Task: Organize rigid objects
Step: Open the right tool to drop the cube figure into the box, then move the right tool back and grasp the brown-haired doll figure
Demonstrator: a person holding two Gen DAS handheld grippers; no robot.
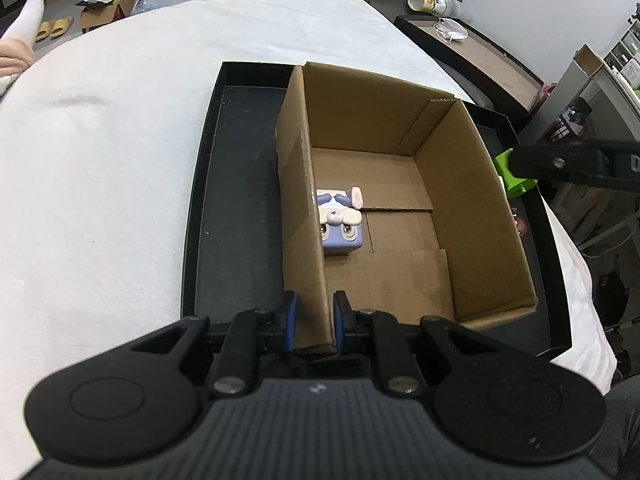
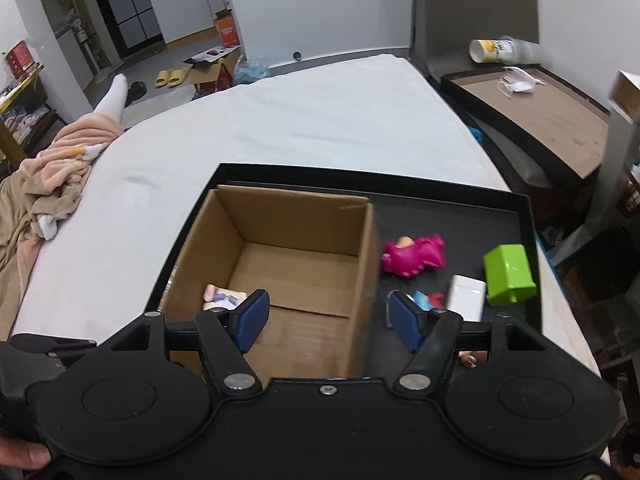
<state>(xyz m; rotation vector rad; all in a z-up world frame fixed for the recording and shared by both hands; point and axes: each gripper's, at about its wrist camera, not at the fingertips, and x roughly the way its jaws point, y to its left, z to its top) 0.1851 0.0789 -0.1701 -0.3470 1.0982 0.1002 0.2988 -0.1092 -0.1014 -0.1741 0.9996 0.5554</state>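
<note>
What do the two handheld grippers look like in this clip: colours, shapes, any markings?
Both are matte black plastic. The left gripper and right gripper each have blue rubber-like pads on the fingers, black linkage bars with silver pivot bolts, and two rounded lobes with embossed circles. The left gripper's body is ribbed, with a small logo. No cables visible.

A lived-in home bedroom: a white-sheeted bed (image 2: pixel 320 120) fills the middle, crumpled beige clothes (image 2: pixel 48 184) lie at left, yellow slippers (image 2: pixel 172 77) sit on the floor at upper left, dark cabinets (image 2: pixel 124 4) behind.
</note>
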